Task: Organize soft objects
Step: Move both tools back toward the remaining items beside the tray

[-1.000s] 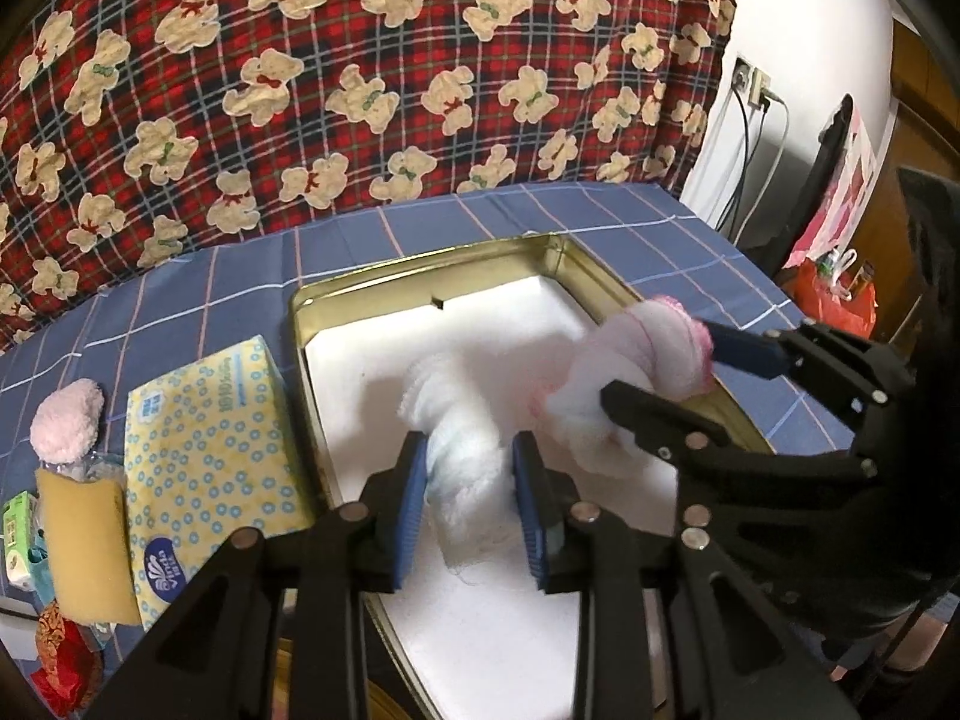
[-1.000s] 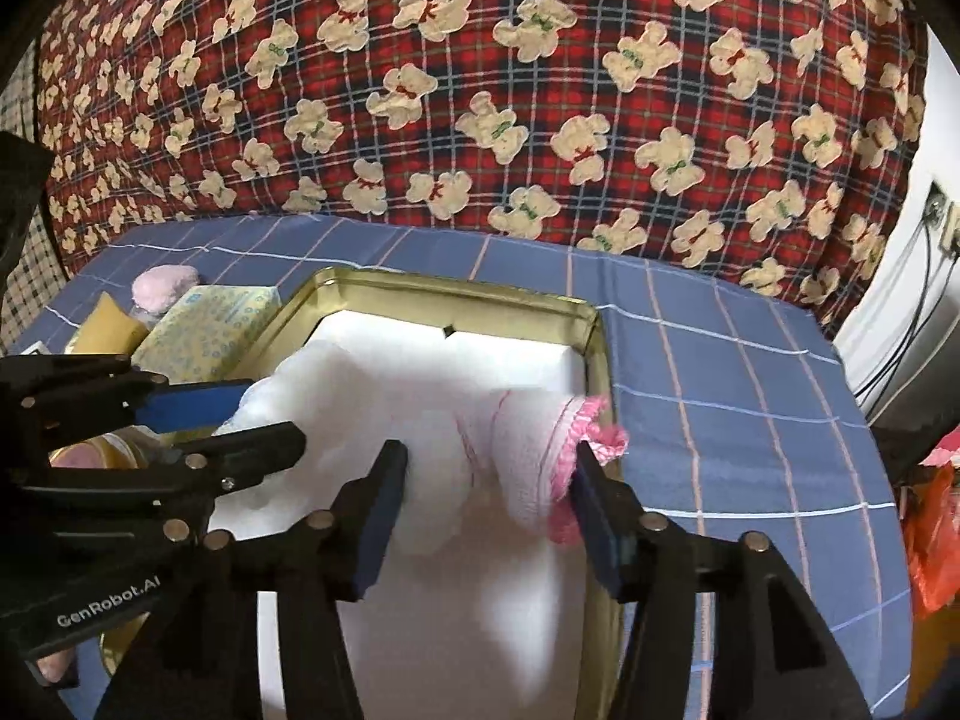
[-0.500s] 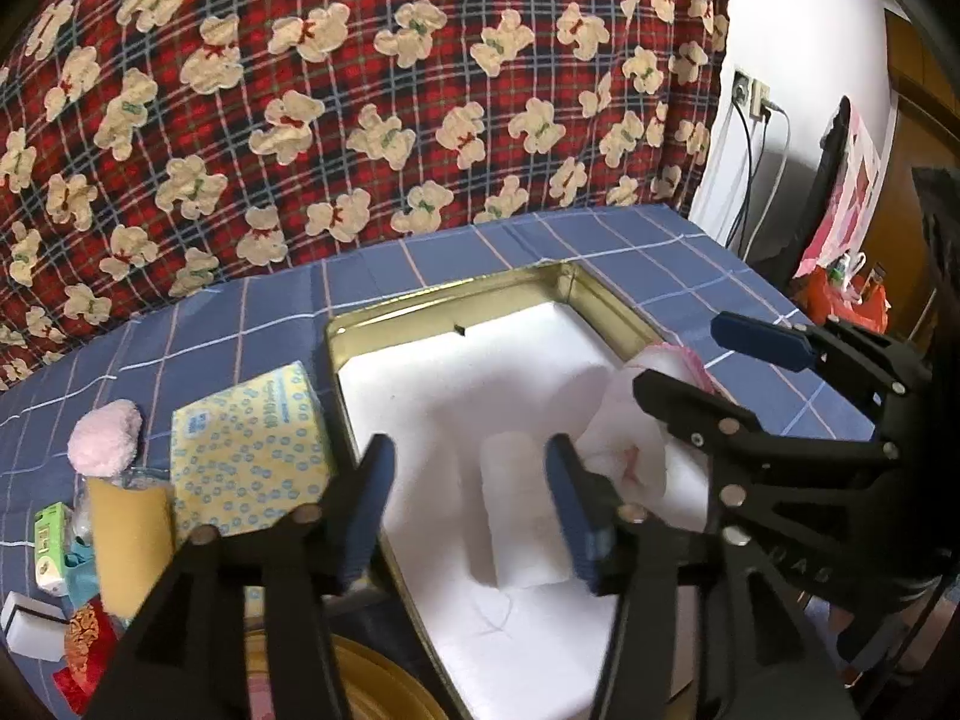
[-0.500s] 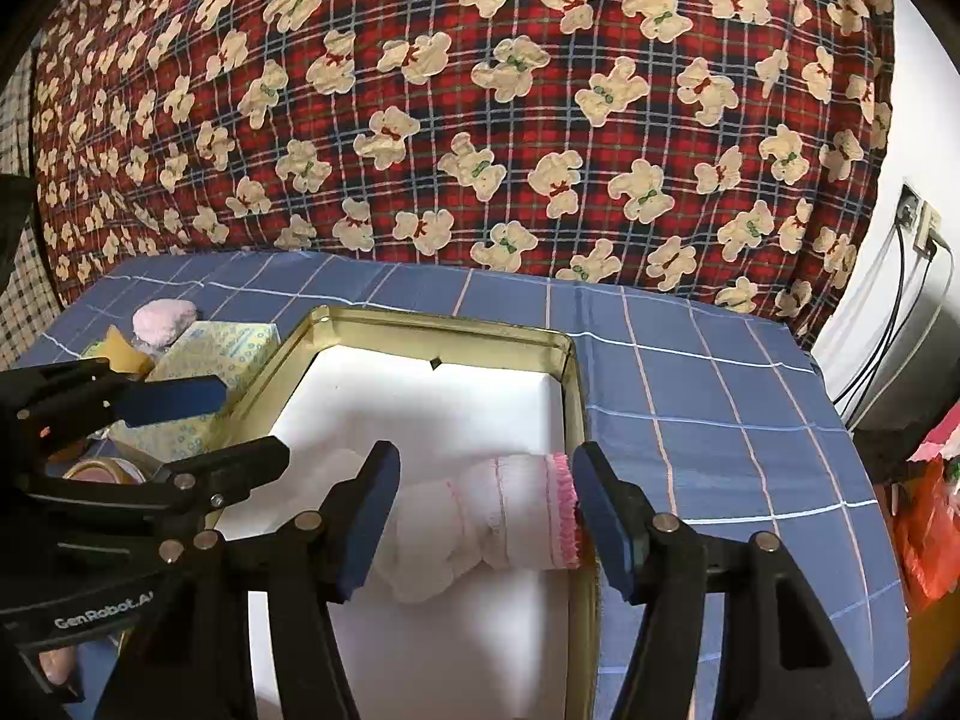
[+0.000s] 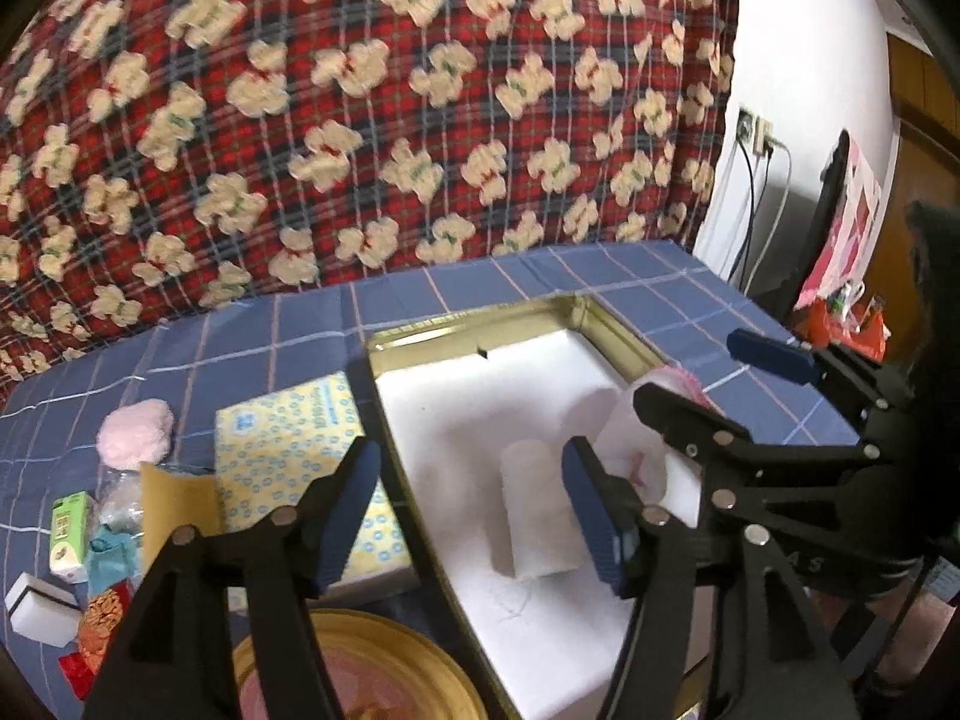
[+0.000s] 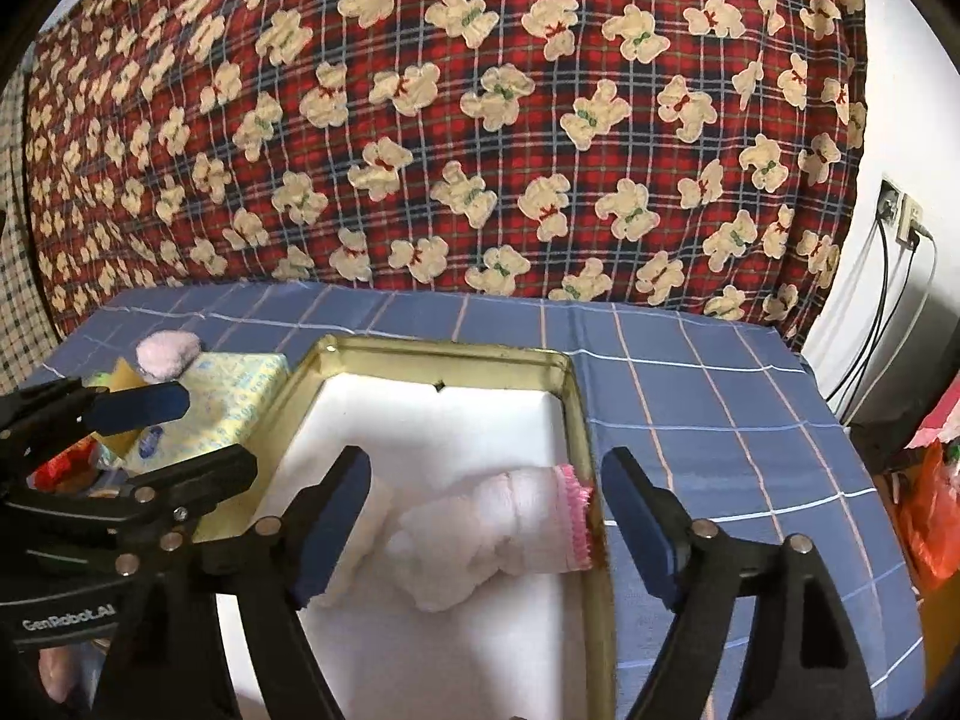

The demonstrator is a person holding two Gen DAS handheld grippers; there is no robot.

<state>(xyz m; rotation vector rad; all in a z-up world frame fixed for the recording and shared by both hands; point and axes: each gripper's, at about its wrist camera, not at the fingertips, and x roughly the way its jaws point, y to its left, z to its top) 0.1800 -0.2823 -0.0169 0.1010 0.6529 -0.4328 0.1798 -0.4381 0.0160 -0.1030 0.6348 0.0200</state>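
A white fluffy sock with a pink cuff lies in the gold tin box on its white lining, cuff against the right wall. In the left wrist view its white end lies inside the box. My left gripper is open and empty above that end. My right gripper is open and empty, raised above the sock. It shows at the right of the left wrist view. A pink fluffy ball sits left of the box.
A yellow tissue pack lies against the box's left wall. A sponge, small packets and a white block lie at the left. A round gold lid is near me. A red bear-print cloth hangs behind the blue checked table.
Both grippers opened and let go of the sock, then drew back and up. The sock now lies in the box.
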